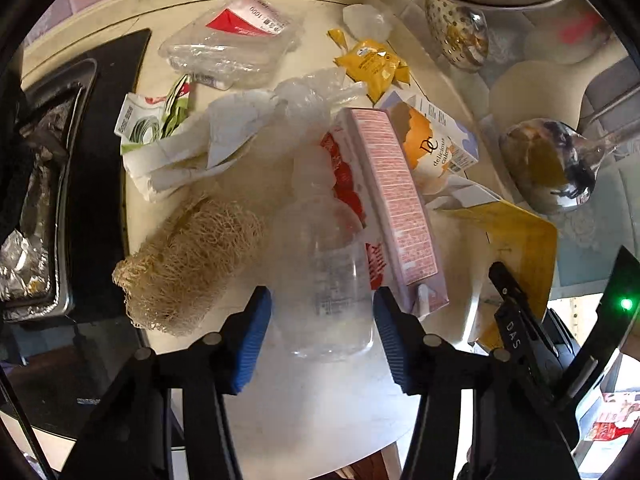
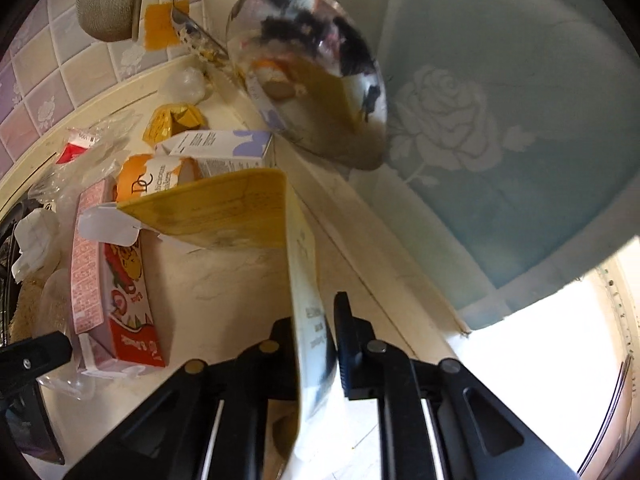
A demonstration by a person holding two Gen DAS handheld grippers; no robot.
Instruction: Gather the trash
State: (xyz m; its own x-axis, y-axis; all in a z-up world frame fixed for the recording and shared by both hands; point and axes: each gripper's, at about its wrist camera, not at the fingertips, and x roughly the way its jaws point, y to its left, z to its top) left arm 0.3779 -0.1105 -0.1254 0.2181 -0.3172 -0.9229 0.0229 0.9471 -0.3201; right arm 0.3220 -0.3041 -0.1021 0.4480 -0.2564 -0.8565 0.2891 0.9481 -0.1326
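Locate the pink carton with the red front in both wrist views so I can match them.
Left wrist: the pink carton runs down the middle of the picture, its near end beside the right finger of the left hand-held gripper.
Right wrist: the same carton lies at the left edge, red front facing up.
Shared landmark: the orange and white cake box, just behind the carton in both.
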